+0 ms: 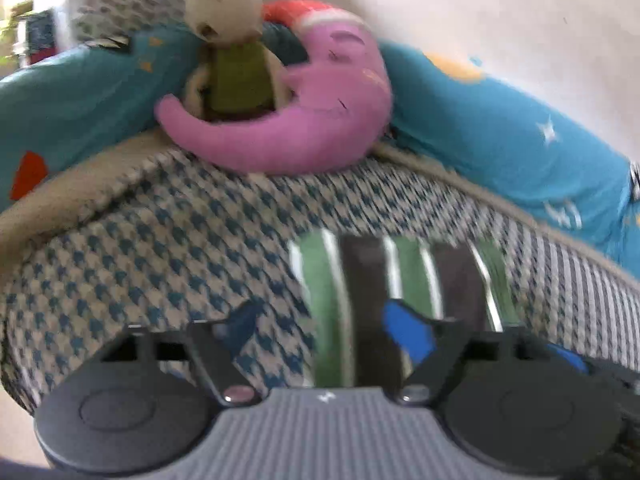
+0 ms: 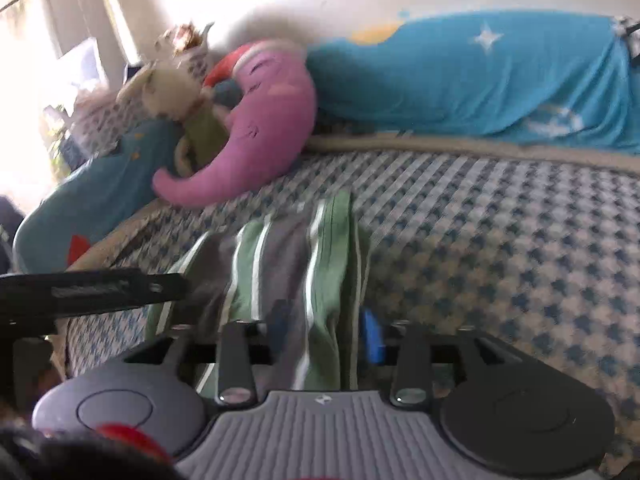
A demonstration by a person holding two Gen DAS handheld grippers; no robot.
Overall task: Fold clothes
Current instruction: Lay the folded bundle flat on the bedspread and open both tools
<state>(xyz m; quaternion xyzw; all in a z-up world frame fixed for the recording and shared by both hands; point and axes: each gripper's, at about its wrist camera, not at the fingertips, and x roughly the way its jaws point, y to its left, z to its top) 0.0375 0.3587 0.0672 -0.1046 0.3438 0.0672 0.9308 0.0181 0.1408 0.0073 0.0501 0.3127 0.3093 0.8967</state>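
Note:
A garment striped in green, dark grey and white (image 2: 320, 264) lies on the houndstooth bed cover (image 2: 500, 240), bunched into lengthwise folds. My right gripper (image 2: 326, 328) has its blue-padded fingers (image 2: 372, 336) drawn in on the near end of the bunched cloth, which runs between them. In the left wrist view the same striped garment (image 1: 400, 280) lies just ahead. My left gripper (image 1: 324, 328) stands wide open over its left edge, one fingertip (image 1: 240, 324) above the bed cover and the other above the stripes. A black part of the left tool (image 2: 92, 288) shows at the left of the right wrist view.
A pink crescent-moon cushion (image 1: 304, 120) and a beige plush toy (image 1: 224, 12) rest at the back of the bed. Blue star-print bedding (image 1: 520, 140) runs along the white wall. The bed's edge (image 1: 24, 344) drops off at the left.

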